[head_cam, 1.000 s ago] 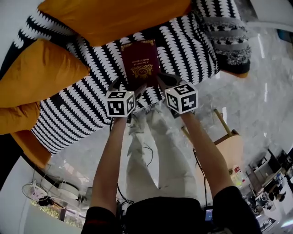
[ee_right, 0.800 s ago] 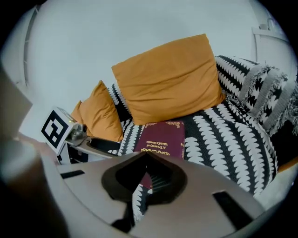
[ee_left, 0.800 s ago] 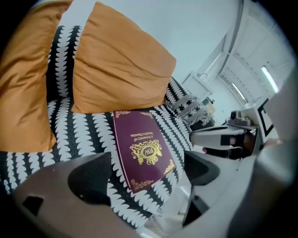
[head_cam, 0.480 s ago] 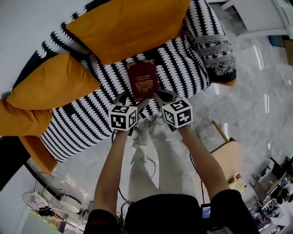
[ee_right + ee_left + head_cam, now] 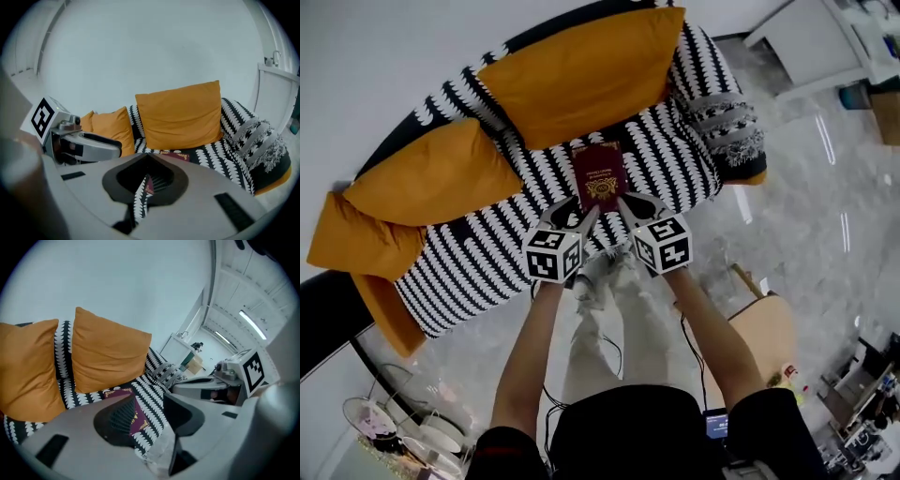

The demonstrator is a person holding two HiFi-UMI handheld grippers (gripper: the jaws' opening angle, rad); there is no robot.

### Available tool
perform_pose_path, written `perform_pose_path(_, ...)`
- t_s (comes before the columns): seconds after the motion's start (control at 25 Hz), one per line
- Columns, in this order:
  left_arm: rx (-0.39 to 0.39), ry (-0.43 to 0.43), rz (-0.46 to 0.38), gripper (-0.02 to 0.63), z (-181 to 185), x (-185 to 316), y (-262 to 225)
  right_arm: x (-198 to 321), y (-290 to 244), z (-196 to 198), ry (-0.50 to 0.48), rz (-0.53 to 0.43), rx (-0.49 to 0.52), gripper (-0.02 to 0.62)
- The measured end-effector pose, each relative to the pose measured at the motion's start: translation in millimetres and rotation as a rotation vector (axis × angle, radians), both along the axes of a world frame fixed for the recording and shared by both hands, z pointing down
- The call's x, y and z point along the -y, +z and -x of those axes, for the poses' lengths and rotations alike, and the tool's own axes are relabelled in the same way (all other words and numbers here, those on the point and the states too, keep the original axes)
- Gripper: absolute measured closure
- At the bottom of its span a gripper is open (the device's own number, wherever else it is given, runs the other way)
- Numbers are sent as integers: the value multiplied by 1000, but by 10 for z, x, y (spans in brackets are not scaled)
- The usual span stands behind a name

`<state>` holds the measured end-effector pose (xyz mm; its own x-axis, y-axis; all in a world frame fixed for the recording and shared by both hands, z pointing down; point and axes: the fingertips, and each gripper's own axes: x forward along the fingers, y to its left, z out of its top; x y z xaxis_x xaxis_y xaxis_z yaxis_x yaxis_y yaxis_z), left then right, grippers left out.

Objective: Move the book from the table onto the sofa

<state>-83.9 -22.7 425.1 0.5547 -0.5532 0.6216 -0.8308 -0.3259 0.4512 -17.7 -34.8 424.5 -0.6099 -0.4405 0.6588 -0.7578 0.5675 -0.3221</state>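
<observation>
Head view
Book [image 5: 600, 176]: dark red, lying flat on the sofa seat, just above frame centre toward 12 o'clock.
Sofa [image 5: 675, 141]: black-and-white patterned, running from 8 o'clock to 1 o'clock.
Orange cushions [image 5: 581, 75]: propped along the sofa's back, from 9 to 12 o'clock of the book.
Left gripper [image 5: 578, 216]: at 7 o'clock of the book, just short of its near edge and not touching it.
Right gripper [image 5: 634, 206]: at 5 o'clock of the book, also apart from it.

Left gripper view
Jaws: partly apart and closing, with nothing gripped between them.
Book [image 5: 139, 422]: seen through the gap, lying on the seat beyond the jaws.
Large cushion [image 5: 105, 352]: at 11 o'clock.
Right gripper: at 3 o'clock.

Right gripper view
Jaws: pressed together and empty.
Book [image 5: 176, 154]: flat on the seat just past the jaw tips at 1 o'clock, in front of the big cushion [image 5: 180, 115].
Left gripper: at 9 o'clock.
</observation>
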Motion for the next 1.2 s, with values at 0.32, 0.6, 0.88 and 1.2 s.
perform_pose_path(0.32,-15,-18,-33,549,138,-249,-682,-143,-735,169,-25,-64,34,578)
perform_pose_path(0.6,-41,-36,-143,589,276,-425,-1367,-426,-1373,354,-25,-129,72,578)
perform_pose_path(0.88,-13,-22,-272,589,309,-612,-1978,-682,-1961,547,-33,-212,96,578)
perform_pose_path(1.2,31,20,-394,589,494,-967,-2570,-1024,-2526,696,-37,-296,113,578)
